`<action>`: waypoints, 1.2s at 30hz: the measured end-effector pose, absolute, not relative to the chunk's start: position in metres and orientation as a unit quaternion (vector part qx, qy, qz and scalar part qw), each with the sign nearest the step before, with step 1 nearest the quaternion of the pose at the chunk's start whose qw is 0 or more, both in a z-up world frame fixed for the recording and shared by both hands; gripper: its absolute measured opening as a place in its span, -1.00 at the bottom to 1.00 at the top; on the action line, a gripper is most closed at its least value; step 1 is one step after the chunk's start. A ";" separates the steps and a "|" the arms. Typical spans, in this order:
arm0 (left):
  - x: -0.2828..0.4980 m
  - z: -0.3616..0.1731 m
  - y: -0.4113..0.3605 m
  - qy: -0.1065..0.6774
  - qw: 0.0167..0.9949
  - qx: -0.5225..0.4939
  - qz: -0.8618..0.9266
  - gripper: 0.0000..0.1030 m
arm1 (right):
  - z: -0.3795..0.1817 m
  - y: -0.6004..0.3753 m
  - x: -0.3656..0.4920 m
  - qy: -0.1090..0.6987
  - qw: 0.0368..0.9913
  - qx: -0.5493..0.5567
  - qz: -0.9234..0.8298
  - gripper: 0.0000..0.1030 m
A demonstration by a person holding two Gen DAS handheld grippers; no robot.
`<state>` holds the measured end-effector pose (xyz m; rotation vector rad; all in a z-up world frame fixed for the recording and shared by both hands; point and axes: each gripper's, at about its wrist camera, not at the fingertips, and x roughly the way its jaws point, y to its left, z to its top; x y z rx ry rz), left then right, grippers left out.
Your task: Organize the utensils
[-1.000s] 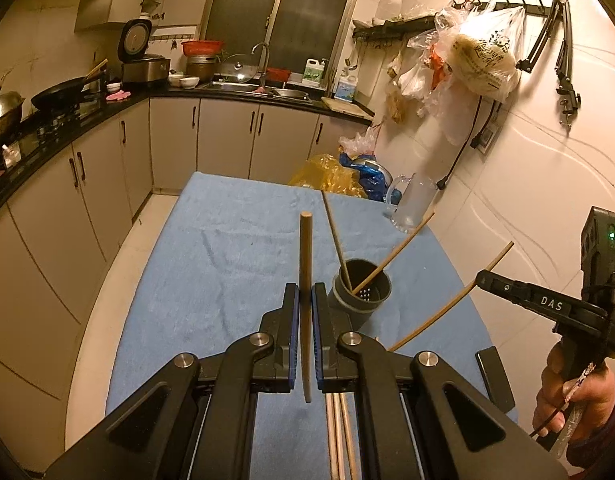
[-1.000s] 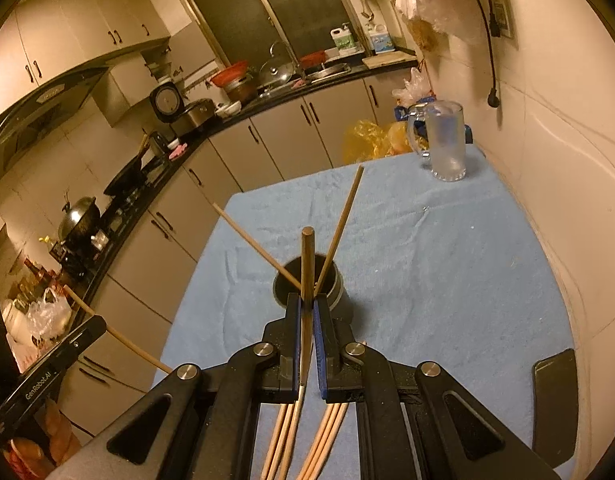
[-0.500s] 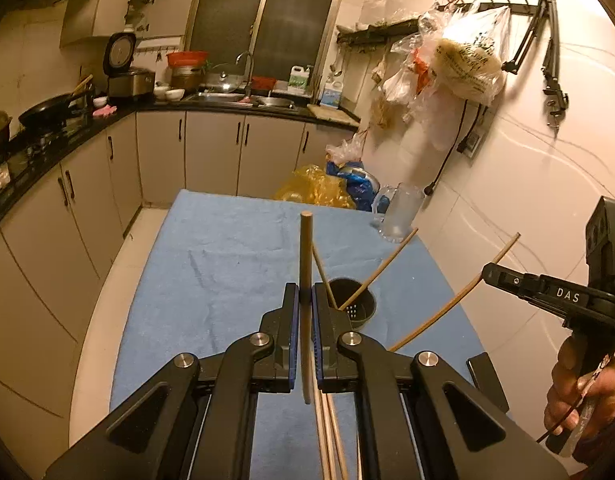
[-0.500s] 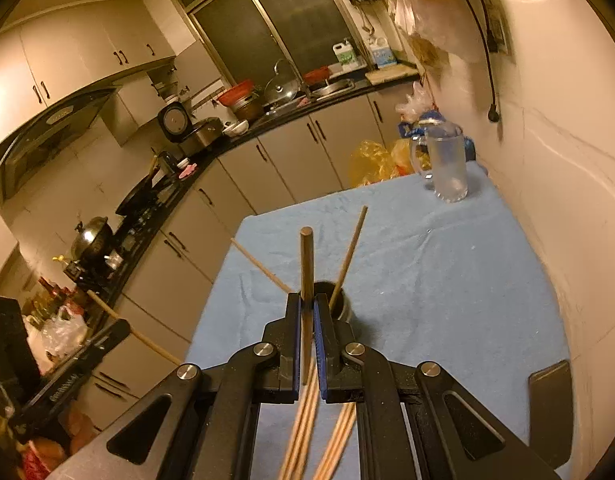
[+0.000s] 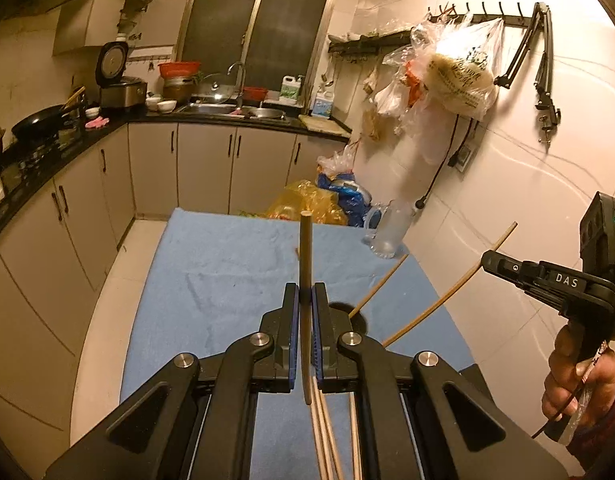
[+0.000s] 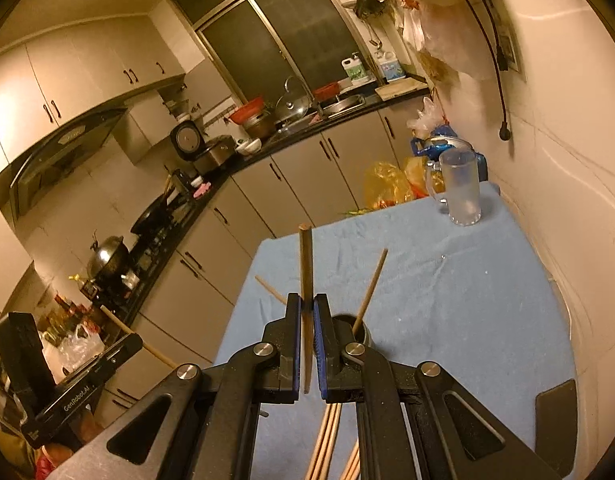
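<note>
Left gripper point(image 5: 306, 300): clamped on one chopstick point(image 5: 306, 248). Right gripper point(image 6: 306, 304): clamped on another chopstick point(image 6: 306, 264). Holder point(image 6: 361, 330) on blue cloth point(image 6: 467, 300), below both. Advice: aim tips down over the opening before loosening the grip.

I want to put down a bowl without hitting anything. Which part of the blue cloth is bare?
The blue cloth lies bare between the frosted glass mug and the dark round chopstick holder, and along its left side. It is crowded near the holder, where loose wooden chopsticks lie under the jaws.
</note>
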<state>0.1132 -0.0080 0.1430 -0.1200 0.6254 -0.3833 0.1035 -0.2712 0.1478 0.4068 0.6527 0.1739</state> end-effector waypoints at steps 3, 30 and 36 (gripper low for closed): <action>0.119 0.152 -0.013 0.300 0.932 -0.060 -0.195 -0.89 | 0.158 -0.278 0.105 0.306 0.929 0.194 0.080 -0.87; 0.208 0.152 -0.045 0.318 0.916 -0.094 -0.226 -0.89 | 0.151 -0.312 0.172 0.328 0.916 0.226 0.038 -0.87; 0.221 0.127 -0.056 0.338 0.910 -0.095 -0.221 -0.89 | 0.124 -0.315 0.182 0.353 0.908 0.224 0.028 -0.87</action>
